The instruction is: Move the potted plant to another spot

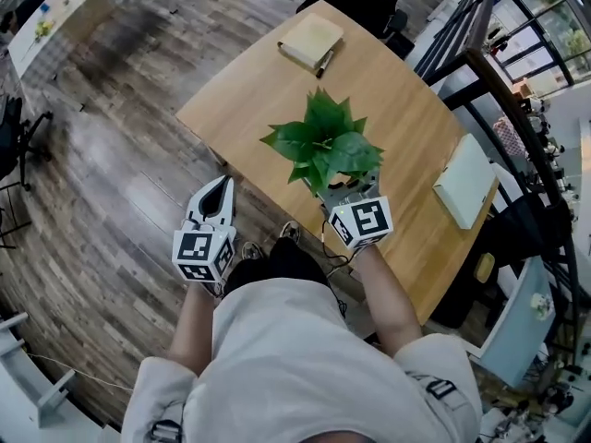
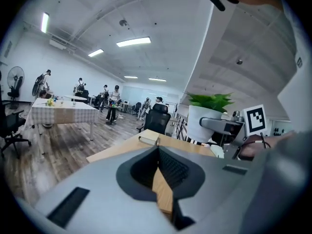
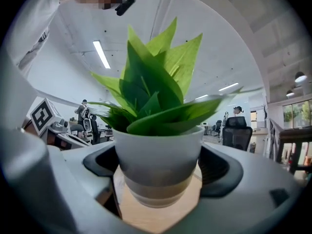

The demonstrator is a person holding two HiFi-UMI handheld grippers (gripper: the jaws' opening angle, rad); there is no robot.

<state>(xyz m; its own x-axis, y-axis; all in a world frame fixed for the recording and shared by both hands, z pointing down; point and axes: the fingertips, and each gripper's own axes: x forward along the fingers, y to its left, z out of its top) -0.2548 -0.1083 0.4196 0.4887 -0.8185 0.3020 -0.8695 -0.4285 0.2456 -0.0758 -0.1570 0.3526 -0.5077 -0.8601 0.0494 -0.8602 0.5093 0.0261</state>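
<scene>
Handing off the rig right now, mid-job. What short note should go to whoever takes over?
Left gripper: shut, empty, held off the table over the floor.
Right gripper: jaws closed on the pot of the potted plant, near the table's near edge.
Done: plant gripped; whether it is lifted cannot be told.
Left: carry it to a bare spot on the table, set it down upright, release.

Left tongs (image 1: 220, 192) closed, right tongs (image 1: 349, 190) clamped

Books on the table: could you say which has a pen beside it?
The tan book at the far end, dark pen alongside; the pale book at right has none.
</scene>
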